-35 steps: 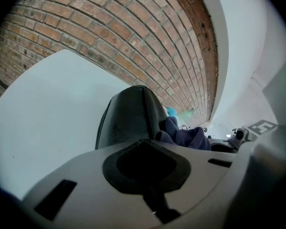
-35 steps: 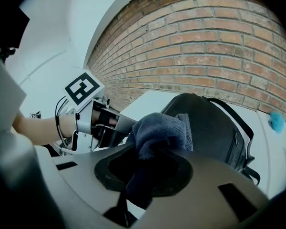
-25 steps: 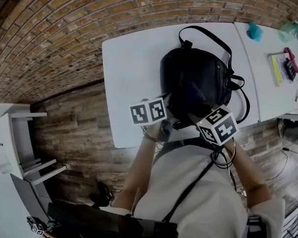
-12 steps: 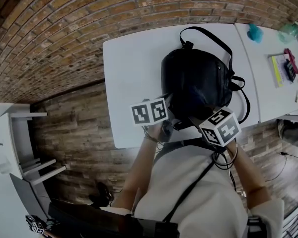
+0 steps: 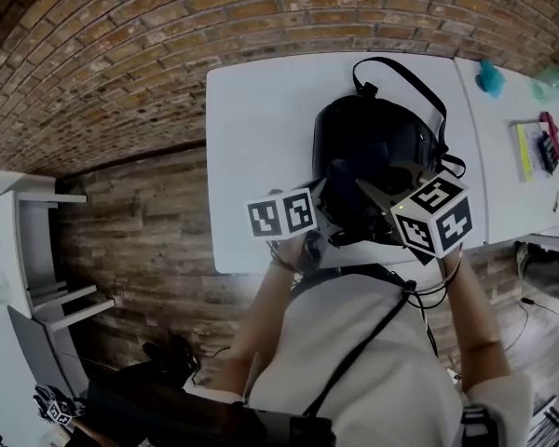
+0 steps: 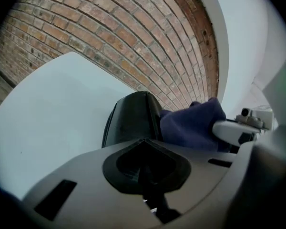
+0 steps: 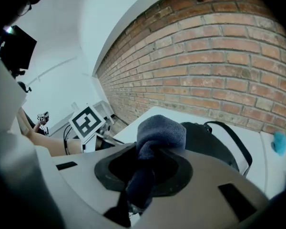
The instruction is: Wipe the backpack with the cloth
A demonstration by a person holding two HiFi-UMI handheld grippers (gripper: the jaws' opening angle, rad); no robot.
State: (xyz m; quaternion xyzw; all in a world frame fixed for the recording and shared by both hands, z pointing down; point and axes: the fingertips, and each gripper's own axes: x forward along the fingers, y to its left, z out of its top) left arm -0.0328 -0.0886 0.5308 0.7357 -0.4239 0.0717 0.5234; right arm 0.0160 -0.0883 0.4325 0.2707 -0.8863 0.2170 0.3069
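The right claw (image 7: 139, 194) is clenched on the cloth (image 7: 159, 130), which bunches just past its tips against the backpack (image 7: 212, 140). The left claw (image 6: 148, 185) has its jaws together, the backpack just ahead on the table (image 6: 52, 128). A wall (image 6: 109, 27) stands beyond.

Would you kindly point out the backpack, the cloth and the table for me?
backpack (image 5: 373, 142): head view, its black upper panel.
cloth (image 7: 161, 130): right gripper view, the bunched fold above the jaws.
table (image 5: 256, 128): head view, bare top left of the backpack.
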